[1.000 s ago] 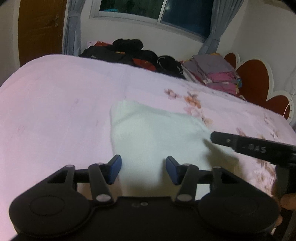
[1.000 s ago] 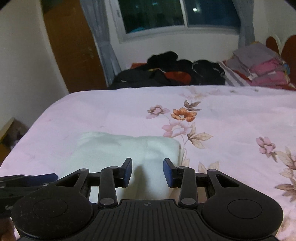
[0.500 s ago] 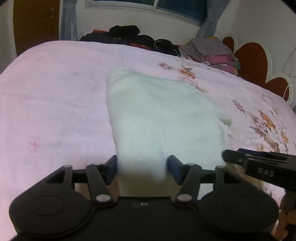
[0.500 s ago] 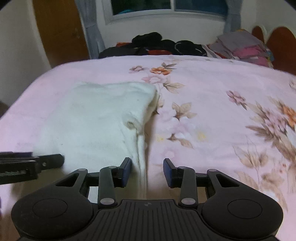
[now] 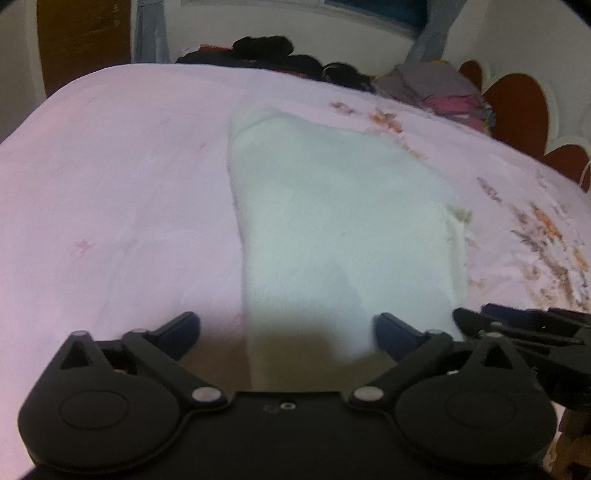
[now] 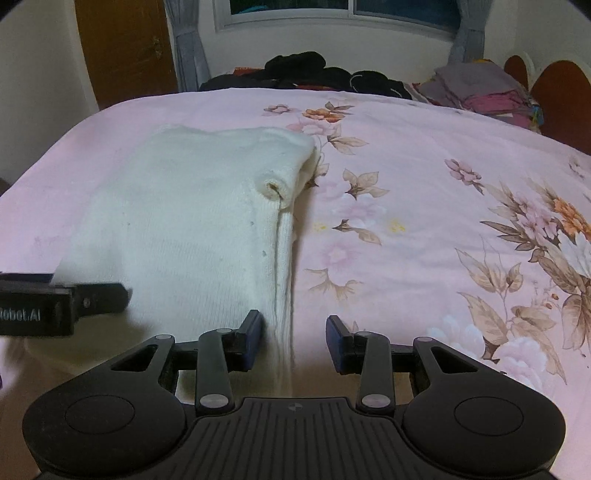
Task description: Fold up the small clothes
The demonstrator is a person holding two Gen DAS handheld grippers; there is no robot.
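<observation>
The left gripper, jaws opening, straddled the near left edge of the white knitted folded garment on the pink floral bed; its long axis ran away from both. The right gripper stood part-open astride the garment's right edge, pads not pressing; the near hem was hidden.

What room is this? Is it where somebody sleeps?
Most likely a bedroom. A big bed with a pink flowered sheet fills the view, a scalloped red headboard stands at one side, and piles of clothes lie under a curtained window.
</observation>
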